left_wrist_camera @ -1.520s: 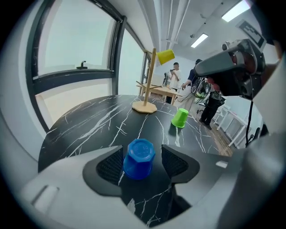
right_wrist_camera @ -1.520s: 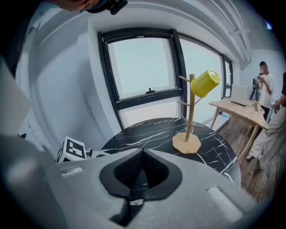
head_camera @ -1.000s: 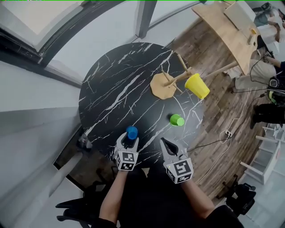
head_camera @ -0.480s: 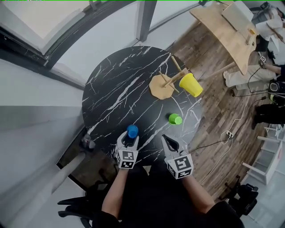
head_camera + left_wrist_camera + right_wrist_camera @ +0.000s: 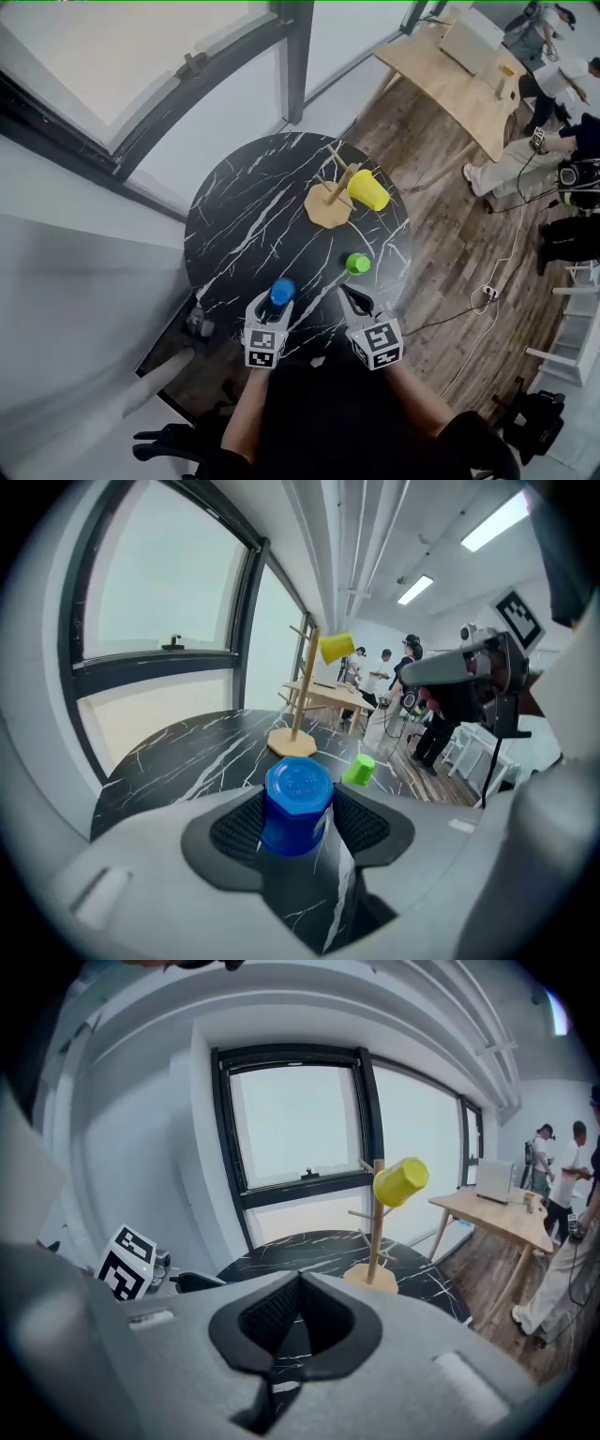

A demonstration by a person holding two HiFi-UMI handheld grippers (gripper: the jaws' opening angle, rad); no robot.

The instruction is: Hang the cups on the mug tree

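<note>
- Across the middle of the head view, the round black marble table [image 5: 244, 225] is carrying everything for the task, and the person is standing at its near edge, so both grippers are reaching over it.
- At the far side the wooden mug tree [image 5: 330, 199] is standing upright on its flat base, its pegs angling upward so that a cup pushed onto one is likely to stay put.
- The left gripper [image 5: 298, 819] is closing its wide-set jaws around the blue cup [image 5: 298, 803], with the ribbed pads pressing on both sides. The cup is sitting upside down at the near edge, seemingly on the table, and I judge this grip to be readying it for the tree.
- The right gripper [image 5: 298, 1309] is hovering just beside it with its jaws closed together on nothing, seemingly waiting.
- The yellow cup [image 5: 367, 190] is hanging mouth-first on a peg, tilting outward, so one cup seems done.
- The green cup [image 5: 357, 263] is lying between the tree and the grippers, apart from both.
- Black-and-white square markers are showing on the left cube [image 5: 263, 345] and the right cube [image 5: 378, 342]. Faint embossing is showing on the blue cup's base, too small to read, and no brand or word is legible.
</note>
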